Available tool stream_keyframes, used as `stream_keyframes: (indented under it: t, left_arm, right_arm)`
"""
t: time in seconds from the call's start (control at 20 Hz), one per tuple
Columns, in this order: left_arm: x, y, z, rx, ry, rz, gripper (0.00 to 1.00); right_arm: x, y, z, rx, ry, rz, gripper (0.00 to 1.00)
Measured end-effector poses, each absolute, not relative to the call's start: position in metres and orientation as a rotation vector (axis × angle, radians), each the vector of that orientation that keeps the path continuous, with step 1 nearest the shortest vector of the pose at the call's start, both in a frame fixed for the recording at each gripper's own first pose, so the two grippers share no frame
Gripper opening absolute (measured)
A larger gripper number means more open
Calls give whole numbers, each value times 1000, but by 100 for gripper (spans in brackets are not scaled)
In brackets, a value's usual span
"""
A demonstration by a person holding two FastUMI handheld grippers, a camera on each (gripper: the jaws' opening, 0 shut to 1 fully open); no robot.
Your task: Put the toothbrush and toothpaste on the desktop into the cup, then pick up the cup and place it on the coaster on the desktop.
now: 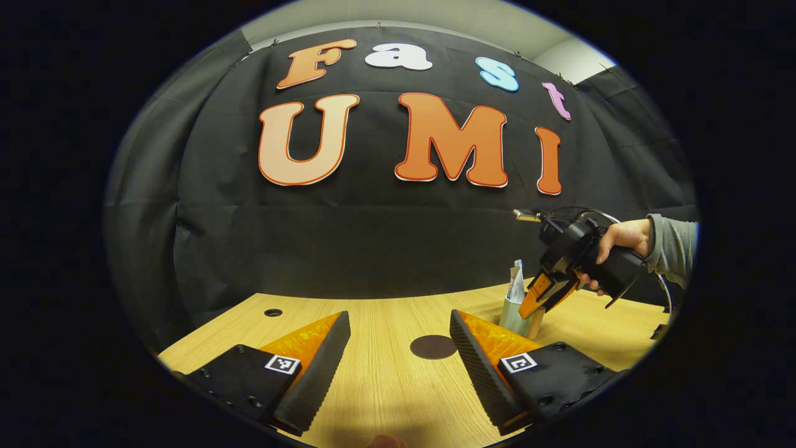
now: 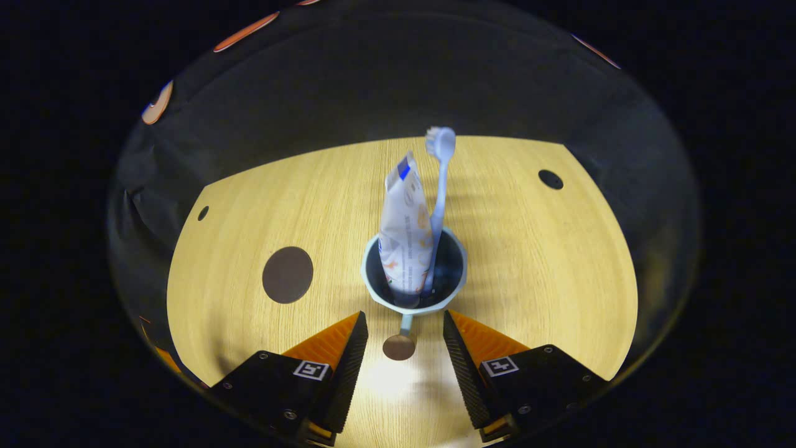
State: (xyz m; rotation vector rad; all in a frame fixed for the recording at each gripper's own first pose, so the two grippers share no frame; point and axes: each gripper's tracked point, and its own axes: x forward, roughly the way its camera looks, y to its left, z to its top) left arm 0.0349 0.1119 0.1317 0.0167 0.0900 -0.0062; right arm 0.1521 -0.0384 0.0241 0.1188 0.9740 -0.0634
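A pale blue cup (image 2: 463, 274) stands on the wooden desk with a white toothpaste tube (image 2: 405, 236) and a light blue toothbrush (image 2: 440, 180) upright inside it. My right gripper (image 2: 403, 320) hovers above the cup's near side, open, and the cup's handle (image 2: 399, 346) lies between its fingers untouched. A dark round coaster (image 2: 287, 274) lies left of the cup. In the left gripper view, my left gripper (image 1: 398, 348) is open and low over the desk, just short of the coaster (image 1: 433, 346). Beyond it a hand holds the right gripper (image 1: 536, 303) at the cup (image 1: 513, 316).
The desk (image 2: 547, 267) has small round holes, one at the far right (image 2: 550, 179) and one at the far left (image 2: 203, 213). Black cloth walls close in the back and sides. A grey sleeve (image 1: 675, 249) reaches in from the right.
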Motion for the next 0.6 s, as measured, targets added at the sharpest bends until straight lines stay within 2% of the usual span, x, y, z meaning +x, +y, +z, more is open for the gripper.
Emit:
stream_keyframes:
  t: [0.4, 0.45, 0.5, 0.55, 0.6]
  left_arm:
    - [38, 119, 117, -16, 141, -9, 100]
    - [38, 122, 117, -11, 144, -3, 100]
    - [37, 125, 116, -15, 144, 3, 100]
    - [36, 125, 116, -22, 146, 5, 100]
    - [33, 125, 114, -29, 152, 7, 100]
  right_arm:
    - [150, -51, 9, 63, 1051, -136, 74]
    - [151, -48, 6, 77, 1058, -145, 70]
    - [153, -47, 7, 67, 1047, -144, 60]
    - [152, -51, 4, 48, 1042, -141, 61]
    - [154, -52, 3, 39, 1040, -143, 54]
